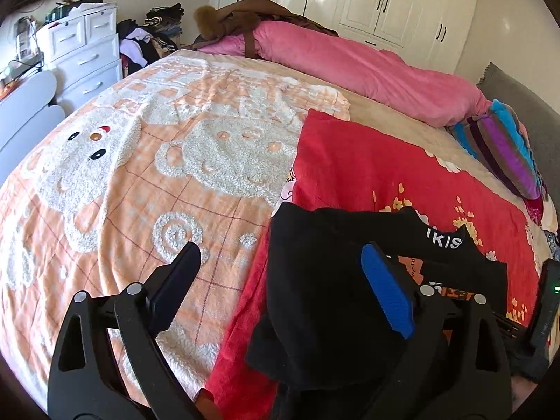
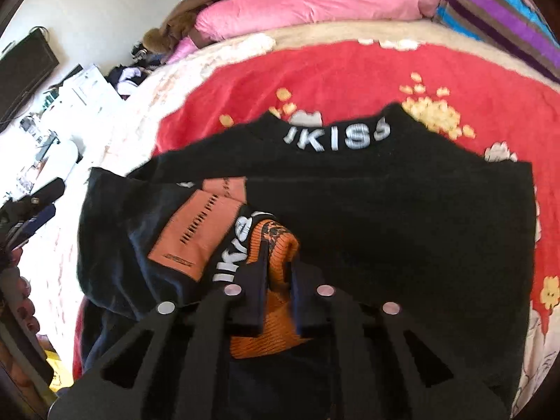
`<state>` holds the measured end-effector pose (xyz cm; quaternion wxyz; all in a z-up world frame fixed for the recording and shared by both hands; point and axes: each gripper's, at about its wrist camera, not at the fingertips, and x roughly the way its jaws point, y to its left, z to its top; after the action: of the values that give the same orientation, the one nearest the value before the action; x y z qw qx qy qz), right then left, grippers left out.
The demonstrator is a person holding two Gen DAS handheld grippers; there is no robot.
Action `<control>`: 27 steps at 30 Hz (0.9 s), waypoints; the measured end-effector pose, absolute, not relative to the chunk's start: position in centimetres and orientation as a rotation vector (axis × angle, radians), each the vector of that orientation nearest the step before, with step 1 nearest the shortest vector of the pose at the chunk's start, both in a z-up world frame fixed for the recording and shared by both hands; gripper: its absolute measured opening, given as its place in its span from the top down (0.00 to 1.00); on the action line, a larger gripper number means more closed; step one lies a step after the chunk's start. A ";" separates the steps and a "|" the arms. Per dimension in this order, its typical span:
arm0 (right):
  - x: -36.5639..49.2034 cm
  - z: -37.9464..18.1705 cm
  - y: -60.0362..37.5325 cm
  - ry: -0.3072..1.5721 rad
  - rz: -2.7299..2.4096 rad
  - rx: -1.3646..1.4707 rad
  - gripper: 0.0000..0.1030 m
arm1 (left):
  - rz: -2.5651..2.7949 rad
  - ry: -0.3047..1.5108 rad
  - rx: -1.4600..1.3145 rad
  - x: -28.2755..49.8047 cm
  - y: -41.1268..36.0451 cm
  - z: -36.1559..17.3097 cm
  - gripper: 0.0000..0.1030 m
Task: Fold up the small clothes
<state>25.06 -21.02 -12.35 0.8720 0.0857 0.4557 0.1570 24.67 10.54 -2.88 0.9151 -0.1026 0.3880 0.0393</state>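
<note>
A small black garment with white "IKISS" lettering at the collar and orange patches lies on a red floral blanket on the bed. My right gripper is shut on an orange ribbed cuff of the garment, holding the sleeve over the garment's body. My left gripper is open and empty, its fingers wide apart above the garment's left edge. The right gripper's body shows at the far right of the left wrist view.
An orange and white fleece blanket covers the bed's left part. A pink duvet and a striped pillow lie at the far side. White drawers, a clothes pile and wardrobes stand beyond the bed.
</note>
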 end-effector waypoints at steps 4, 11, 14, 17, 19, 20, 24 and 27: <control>23.9 -9.5 -21.1 0.867 0.368 0.171 0.92 | 0.089 0.792 -0.215 24.6 10.9 -2.6 0.16; 22.6 -2.9 -23.3 0.744 0.393 0.141 0.92 | 0.105 0.776 -0.240 24.4 11.9 -2.2 0.16; 22.9 -1.8 -25.3 0.762 0.334 0.133 0.92 | 0.091 0.783 -0.216 24.4 11.2 -2.3 0.16; 23.3 -1.8 -27.6 0.781 0.268 0.109 0.92 | 0.068 0.781 -0.186 24.4 9.9 -2.3 0.16; 23.6 -2.4 -28.7 0.804 0.239 0.108 0.92 | 0.039 0.778 -0.171 24.4 9.1 -2.3 0.16; 23.6 -2.7 -29.2 0.814 0.228 0.113 0.92 | 0.026 0.781 -0.159 24.4 8.3 -2.5 0.16; 23.9 -4.9 -30.9 0.850 0.189 0.117 0.92 | -0.069 0.814 -0.120 24.5 5.1 -3.7 0.16; 24.1 -6.3 -31.1 0.872 0.183 0.122 0.92 | -0.109 0.797 -0.064 24.4 2.7 -4.2 0.16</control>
<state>24.08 -31.09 -6.28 0.9007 0.0592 0.4212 0.0887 24.36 2.69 -4.24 0.9197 -0.0310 0.3878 -0.0528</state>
